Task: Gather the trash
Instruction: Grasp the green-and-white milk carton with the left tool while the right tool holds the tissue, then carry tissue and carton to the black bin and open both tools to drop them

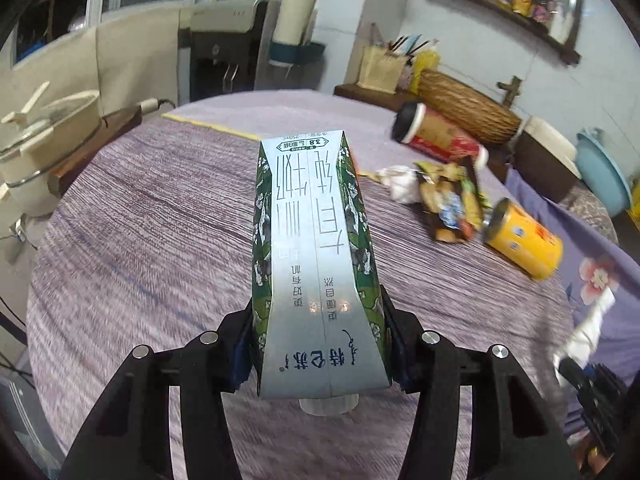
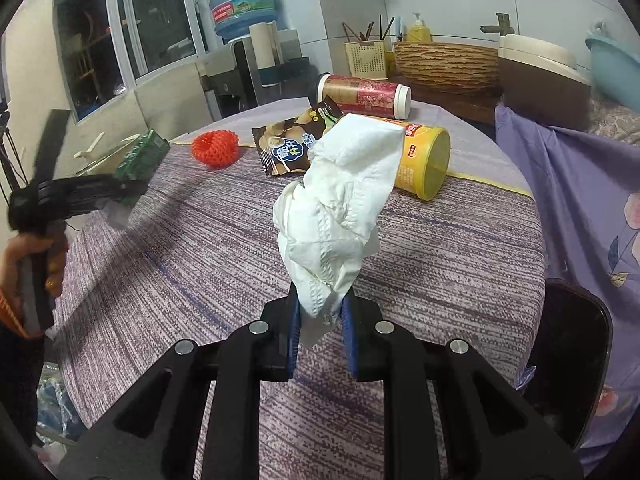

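Currently left gripper (image 1: 320, 344) clamps milk carton (image 1: 316, 248), right gripper (image 2: 320, 320) pinches crumpled tissue (image 2: 340, 208); red canister (image 2: 364, 96), yellow canister (image 2: 424, 160), snack wrapper (image 2: 288, 148) and red net (image 2: 216, 148) remain on table (image 2: 200, 260).

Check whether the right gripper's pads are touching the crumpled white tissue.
Touching. The right wrist view shows the right gripper with both blue pads pressed against the pinched lower end of the white tissue, which stands up above the striped tablecloth.
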Tool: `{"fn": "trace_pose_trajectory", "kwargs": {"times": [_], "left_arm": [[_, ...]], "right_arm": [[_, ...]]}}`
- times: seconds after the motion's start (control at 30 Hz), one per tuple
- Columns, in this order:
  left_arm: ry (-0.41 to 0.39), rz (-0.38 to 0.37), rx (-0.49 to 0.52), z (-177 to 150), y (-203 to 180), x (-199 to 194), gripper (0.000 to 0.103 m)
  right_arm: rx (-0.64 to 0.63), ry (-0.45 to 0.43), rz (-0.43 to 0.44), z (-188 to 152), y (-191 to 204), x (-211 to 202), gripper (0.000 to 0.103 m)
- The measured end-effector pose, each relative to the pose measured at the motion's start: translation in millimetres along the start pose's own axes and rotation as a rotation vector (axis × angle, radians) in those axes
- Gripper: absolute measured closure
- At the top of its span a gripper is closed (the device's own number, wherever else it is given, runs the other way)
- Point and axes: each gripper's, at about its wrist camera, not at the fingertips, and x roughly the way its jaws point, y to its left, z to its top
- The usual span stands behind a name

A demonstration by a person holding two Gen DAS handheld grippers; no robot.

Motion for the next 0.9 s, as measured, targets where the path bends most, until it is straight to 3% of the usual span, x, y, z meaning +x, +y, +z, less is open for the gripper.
{"fn": "trace_pose_trajectory", "kwargs": {"times": [0.27,0.43,0.67,0.9], "left_arm": [[-0.144,-0.073,0.145,-46.0,-86.8,-42.1,0.051],[-0.165,-0.177,0.224,-63.2,-141.1,-48.6,0.051],[-0.164,-0.327,0.343,-83.5,-225.5,-45.6,0.051],[-0.131,-0.435,0.442,-108.6,-291.6,-35.7,0.051]], "right_arm": [[0.022,-0.090,-0.046,-22.2,-19.0,-38.4,0.084],[0.077,-0.126,-0.112,-35.1,-49.4,-64.4,0.084],[0.185,-0.160,-0.267,-62.4,-111.9,-103.4,0.084],[0.270,-0.073,-0.409,-104.8,-173.1,-91.3,0.084]]}}
